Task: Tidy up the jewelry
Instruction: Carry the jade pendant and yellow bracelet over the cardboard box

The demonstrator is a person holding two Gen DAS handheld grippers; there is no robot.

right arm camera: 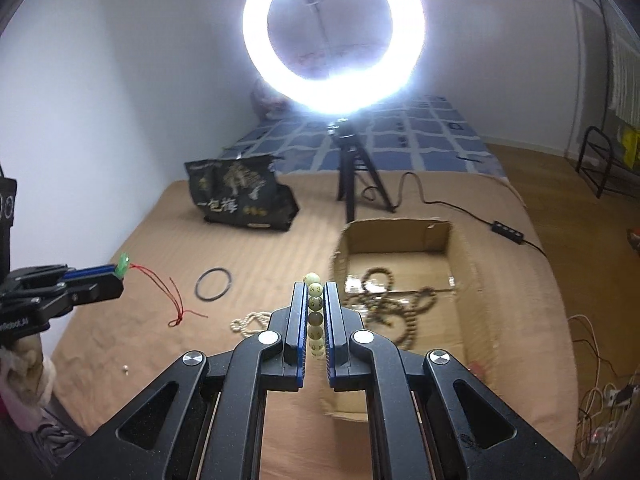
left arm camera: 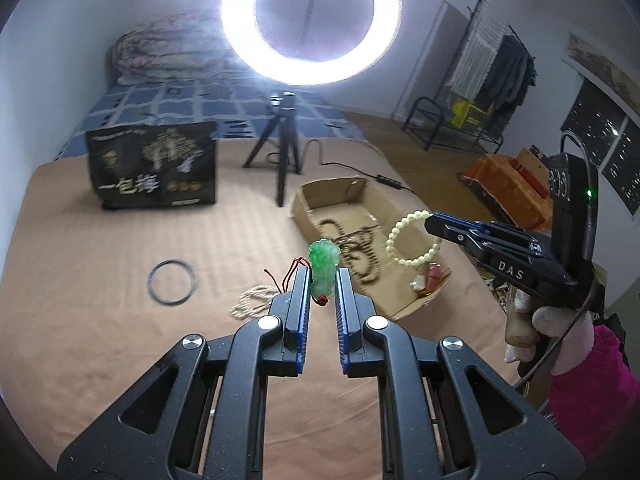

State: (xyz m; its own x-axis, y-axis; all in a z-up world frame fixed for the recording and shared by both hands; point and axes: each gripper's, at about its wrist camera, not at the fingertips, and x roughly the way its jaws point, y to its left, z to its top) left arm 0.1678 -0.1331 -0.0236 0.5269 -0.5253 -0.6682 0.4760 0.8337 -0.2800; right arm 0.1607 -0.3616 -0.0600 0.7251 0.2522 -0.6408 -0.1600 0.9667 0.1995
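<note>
The left gripper (left arm camera: pixel 323 276) is clamped on a carved green jade pendant (left arm camera: pixel 322 267), its thin red cord (right arm camera: pixel 176 300) dangling over the tan bedspread (left arm camera: pixel 120 340). The right gripper (right arm camera: pixel 316 292) pinches a cream bead bracelet (left arm camera: pixel 412 240) and holds it up above the open brown cardboard box (right arm camera: pixel 460 248) on the right, where dark wooden bead strands (right arm camera: pixel 384 304) lie coiled. A dark thin bangle (left arm camera: pixel 172 282) rests flat on the bedspread to the left, a white bead necklace (left arm camera: pixel 250 300) near it. Far back, a glowing ring light (left arm camera: pixel 310 20) stands on its black tripod (left arm camera: pixel 280 148), a black printed bag (left arm camera: pixel 154 164) to its left.
</note>
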